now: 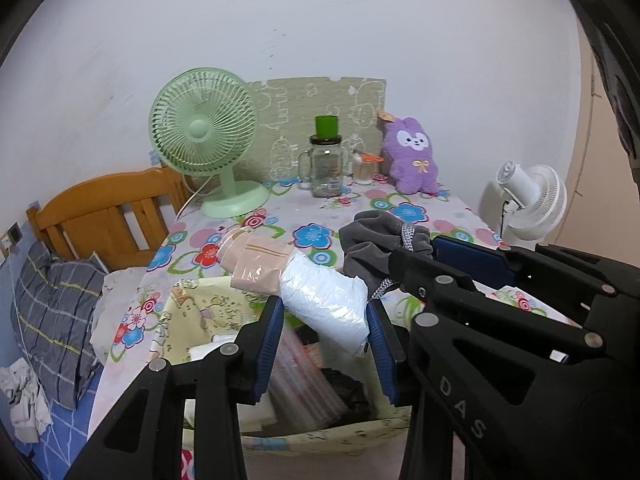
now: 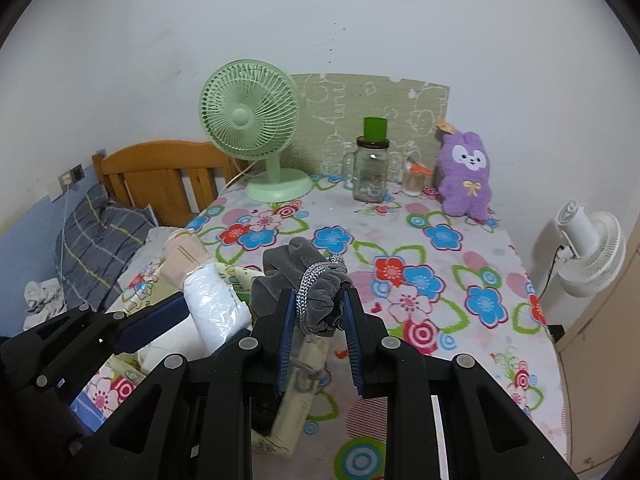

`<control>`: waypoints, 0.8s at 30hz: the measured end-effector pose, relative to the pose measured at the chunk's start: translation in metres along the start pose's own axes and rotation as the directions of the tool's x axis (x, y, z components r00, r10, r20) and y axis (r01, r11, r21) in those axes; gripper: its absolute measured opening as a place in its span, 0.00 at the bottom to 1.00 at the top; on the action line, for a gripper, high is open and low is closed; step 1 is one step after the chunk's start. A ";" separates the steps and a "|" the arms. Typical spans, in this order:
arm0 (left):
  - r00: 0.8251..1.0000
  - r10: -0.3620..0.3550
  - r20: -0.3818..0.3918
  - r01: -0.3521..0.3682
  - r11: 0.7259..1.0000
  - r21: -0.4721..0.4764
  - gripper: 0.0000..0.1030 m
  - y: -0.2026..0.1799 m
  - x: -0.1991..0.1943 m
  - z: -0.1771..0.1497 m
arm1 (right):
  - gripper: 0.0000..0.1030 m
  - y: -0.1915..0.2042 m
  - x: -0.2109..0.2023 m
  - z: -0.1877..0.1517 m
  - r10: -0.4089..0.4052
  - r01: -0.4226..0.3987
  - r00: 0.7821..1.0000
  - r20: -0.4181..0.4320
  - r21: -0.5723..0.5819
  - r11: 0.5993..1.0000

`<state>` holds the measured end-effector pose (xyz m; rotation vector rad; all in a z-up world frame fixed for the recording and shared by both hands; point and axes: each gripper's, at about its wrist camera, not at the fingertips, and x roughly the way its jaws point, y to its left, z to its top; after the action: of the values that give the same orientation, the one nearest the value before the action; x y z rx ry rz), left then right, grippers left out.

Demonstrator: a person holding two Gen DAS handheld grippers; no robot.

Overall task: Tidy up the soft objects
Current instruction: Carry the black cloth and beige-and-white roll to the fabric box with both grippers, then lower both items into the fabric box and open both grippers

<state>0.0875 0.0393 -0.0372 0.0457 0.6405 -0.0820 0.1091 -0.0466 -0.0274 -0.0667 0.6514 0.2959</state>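
Left gripper (image 1: 326, 340) black linkage arms, silver rivets, blue finger pads (image 1: 267, 350), embossed letters "DAS"

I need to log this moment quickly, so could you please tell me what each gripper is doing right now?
Left gripper: closed on the plastic-wrapped bundle.
Right gripper: closed on the grey cloth bundle tied with cord.

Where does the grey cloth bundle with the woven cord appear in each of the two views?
Left wrist view: the grey cloth bundle sits right of centre, held by the right gripper.
Right wrist view: the bundle is centre, between that gripper's fingers.
Shared landmark: the green fan stands at the table's back left.
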 end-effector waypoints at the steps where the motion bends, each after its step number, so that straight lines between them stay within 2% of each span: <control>1: 1.000 0.003 -0.002 -0.003 1.000 -0.004 0.42 0.003 0.002 -0.001 | 0.26 0.002 0.002 0.000 0.005 -0.005 1.000 -0.002 0.000 1.000; 8: 0.999 0.034 -0.039 -0.036 0.999 -0.040 0.42 0.027 0.019 -0.008 | 0.26 0.018 0.021 0.000 0.048 -0.049 0.998 -0.029 -0.001 0.999; 24: 0.989 0.041 -0.145 -0.055 0.994 -0.094 0.44 0.057 0.055 -0.031 | 0.26 0.044 0.060 -0.013 0.082 -0.087 0.989 -0.119 -0.037 0.996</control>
<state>0.1180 0.0948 -0.0941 -0.0276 0.7851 -0.0006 0.1338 0.0084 -0.0721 -0.0975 0.7664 0.3894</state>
